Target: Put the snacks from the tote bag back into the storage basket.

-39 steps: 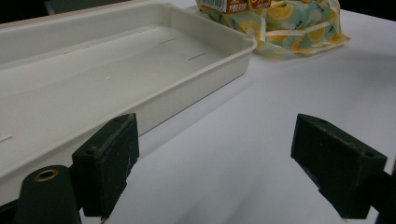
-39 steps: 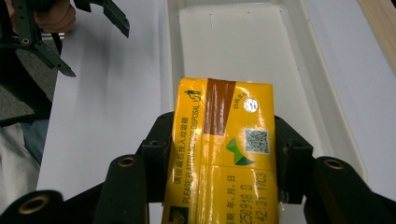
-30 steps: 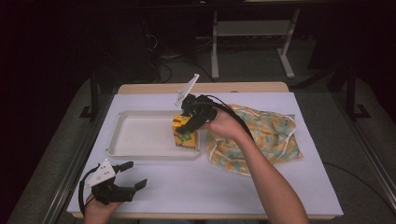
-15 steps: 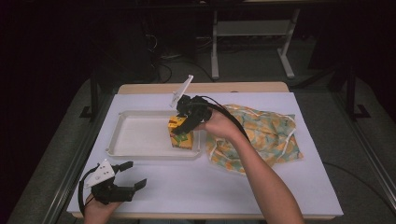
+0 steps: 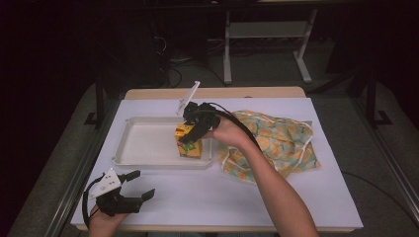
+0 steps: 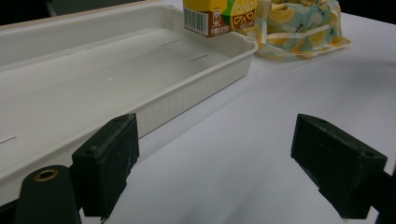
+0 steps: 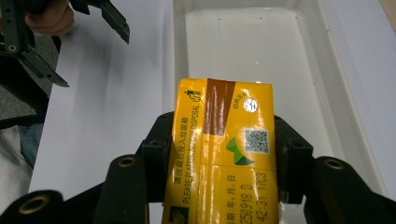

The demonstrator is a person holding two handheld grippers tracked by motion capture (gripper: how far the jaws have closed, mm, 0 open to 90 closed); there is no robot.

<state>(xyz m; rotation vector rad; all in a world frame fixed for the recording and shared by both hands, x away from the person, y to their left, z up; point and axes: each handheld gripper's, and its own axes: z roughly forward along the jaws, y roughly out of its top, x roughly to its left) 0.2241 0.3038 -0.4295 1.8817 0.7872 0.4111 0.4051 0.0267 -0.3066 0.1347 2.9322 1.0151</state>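
A yellow drink carton (image 5: 191,146) with a lemon print hangs tilted over the right end of the white tray (image 5: 148,143). My right gripper (image 5: 189,133) is shut on it, and the jaws press both of the carton's (image 7: 224,154) sides. In the left gripper view the carton (image 6: 219,16) looks slightly above the tray floor (image 6: 116,70). My left gripper (image 5: 143,183) rests open at the table's front left, in front of the tray, with nothing between its fingers (image 6: 109,163).
A crumpled lemon-print cloth bag (image 5: 276,143) lies on the white table cover to the right of the tray. The right forearm (image 5: 276,197) crosses the table's middle. Bare cover (image 5: 197,192) lies in front of the tray. Dark floor surrounds the table.
My right gripper has carried the carton a little to the left, farther over the tray's right end. The left gripper has stayed in place, open.
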